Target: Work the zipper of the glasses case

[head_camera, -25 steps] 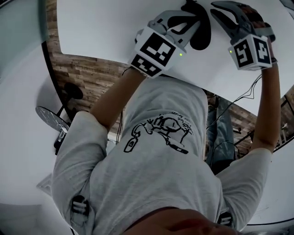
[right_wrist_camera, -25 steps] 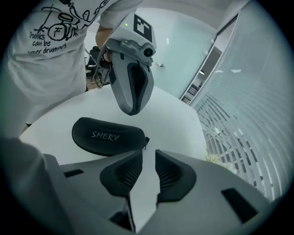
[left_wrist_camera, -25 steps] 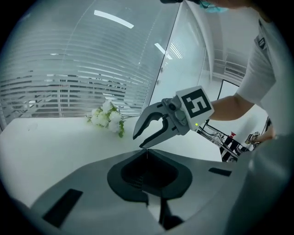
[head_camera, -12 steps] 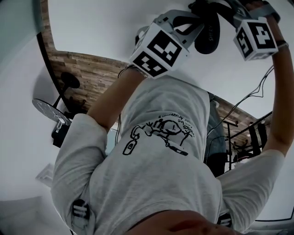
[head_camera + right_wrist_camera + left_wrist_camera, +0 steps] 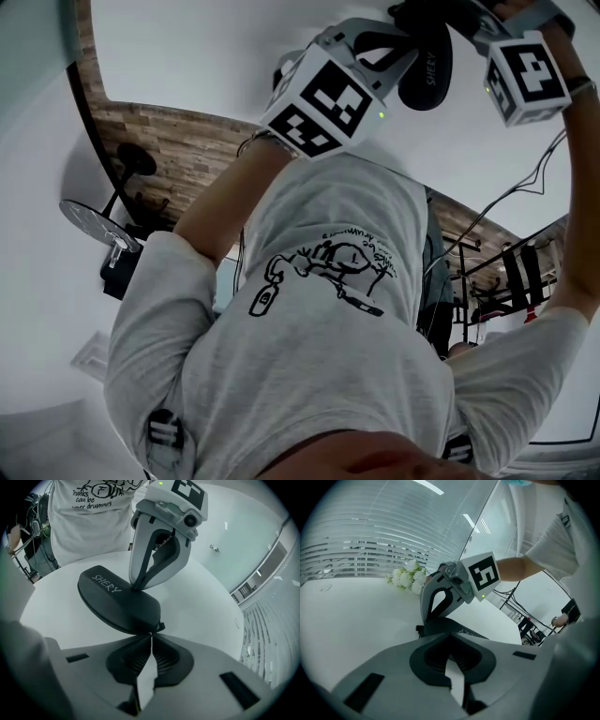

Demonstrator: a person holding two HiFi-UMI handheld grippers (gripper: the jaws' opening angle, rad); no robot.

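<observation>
A black glasses case (image 5: 117, 603) printed SHERY lies tilted on the white round table (image 5: 201, 597). My right gripper (image 5: 151, 635) sits at the case's near end, its jaws closing with the tips pinched on the small zipper pull (image 5: 160, 626). My left gripper (image 5: 137, 587) reaches down onto the far edge of the case, fingertips together on it. In the left gripper view the case (image 5: 445, 626) lies just past my left gripper (image 5: 450, 641), and the right gripper's marker cube (image 5: 484, 574) shows beyond. The head view shows the case (image 5: 427, 70) between both marker cubes.
A bunch of white flowers (image 5: 408, 577) lies on the table behind the case. The table's edge (image 5: 42, 585) runs close to the person's shirt. Cables and a dark rack (image 5: 511, 272) stand on the floor to the right, a round stand (image 5: 98, 232) to the left.
The right gripper has moved in toward the case's end and upward in the head view. The left gripper stays on the case. The head camera has shifted slightly.
</observation>
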